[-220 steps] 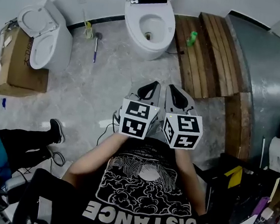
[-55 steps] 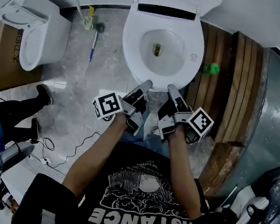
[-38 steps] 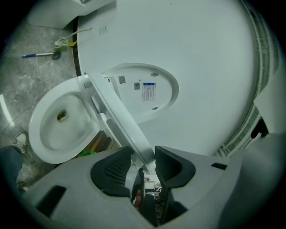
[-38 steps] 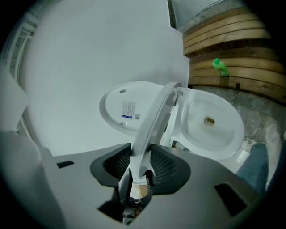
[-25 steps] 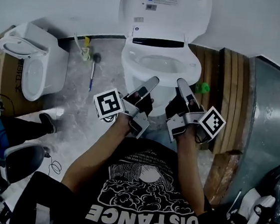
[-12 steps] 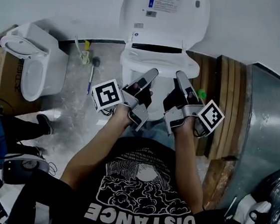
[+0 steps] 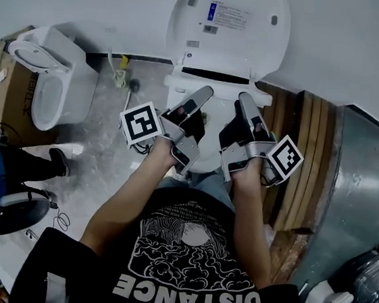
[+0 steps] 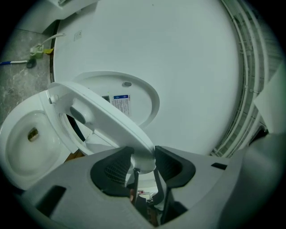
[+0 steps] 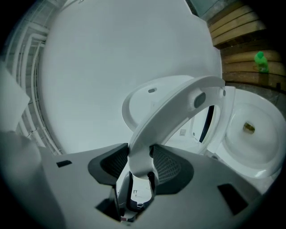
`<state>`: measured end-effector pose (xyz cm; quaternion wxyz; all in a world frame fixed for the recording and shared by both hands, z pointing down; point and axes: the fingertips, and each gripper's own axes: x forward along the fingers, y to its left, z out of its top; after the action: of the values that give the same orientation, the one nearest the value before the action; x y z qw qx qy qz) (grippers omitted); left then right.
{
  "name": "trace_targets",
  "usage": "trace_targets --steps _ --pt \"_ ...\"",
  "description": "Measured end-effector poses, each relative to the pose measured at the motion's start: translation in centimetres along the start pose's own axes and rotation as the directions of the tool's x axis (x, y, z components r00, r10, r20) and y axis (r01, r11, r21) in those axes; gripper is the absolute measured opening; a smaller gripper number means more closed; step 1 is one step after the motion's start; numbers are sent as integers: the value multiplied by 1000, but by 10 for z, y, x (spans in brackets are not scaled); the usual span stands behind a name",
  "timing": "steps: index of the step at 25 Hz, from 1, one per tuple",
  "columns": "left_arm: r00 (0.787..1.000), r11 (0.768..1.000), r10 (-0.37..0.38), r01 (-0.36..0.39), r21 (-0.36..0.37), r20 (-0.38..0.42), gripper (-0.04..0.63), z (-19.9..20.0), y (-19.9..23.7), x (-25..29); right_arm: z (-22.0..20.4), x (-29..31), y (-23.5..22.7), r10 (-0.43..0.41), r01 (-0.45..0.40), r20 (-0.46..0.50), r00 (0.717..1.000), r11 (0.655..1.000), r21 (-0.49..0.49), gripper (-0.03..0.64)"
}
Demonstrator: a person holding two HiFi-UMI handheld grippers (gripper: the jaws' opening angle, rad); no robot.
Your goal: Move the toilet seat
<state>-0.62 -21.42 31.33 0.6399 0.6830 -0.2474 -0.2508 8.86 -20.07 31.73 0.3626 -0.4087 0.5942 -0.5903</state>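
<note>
Between the dark ribbed pads of the left gripper (image 8: 143, 157) sits the front rim of the toilet seat (image 8: 105, 112), with a pad pressed to each face of the white ring. The right gripper (image 9: 140, 154) has the same rim a little further along. Its jaws have just been opening, yet the ring fills the gap and both pads look to be in contact, so I judge the grip loosened rather than let go. Both sets of jaws stand fairly wide, spread by the thickness of the rim.

Outward from the pads, the seat slopes away to its hinge at the back of the bowl (image 8: 24, 147). It is clear of the porcelain and tilted well up, though not yet against the lid (image 7: 229, 23), which stands upright by the wall. A gap shows between ring and lid in both gripper views.

A couple of seconds ago the seat lay flat on the bowl and the grippers reached low for its front edge. Now both hands are higher and closer to the lid, and the ring has swung up with them (the bowl's opening is uncovered). The move is well under way; what probably remains is to carry the ring through the rest of its arc — and the slackening right grip is worth watching, since a slip would drop the seat.
</note>
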Motion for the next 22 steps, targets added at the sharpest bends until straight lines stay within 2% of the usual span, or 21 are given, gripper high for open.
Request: trace_targets --steps 9,19,22 --pt "993 1000 -15 12 26 114 170 42 -3 57 44 58 7 66 -67 -97 993 998 -7 179" --pt "986 994 -60 45 96 159 170 52 -24 56 39 64 29 114 -119 -145 983 993 -23 170" --pt "984 985 -84 58 160 158 169 53 -30 56 39 64 34 123 -132 -164 979 990 -45 167"
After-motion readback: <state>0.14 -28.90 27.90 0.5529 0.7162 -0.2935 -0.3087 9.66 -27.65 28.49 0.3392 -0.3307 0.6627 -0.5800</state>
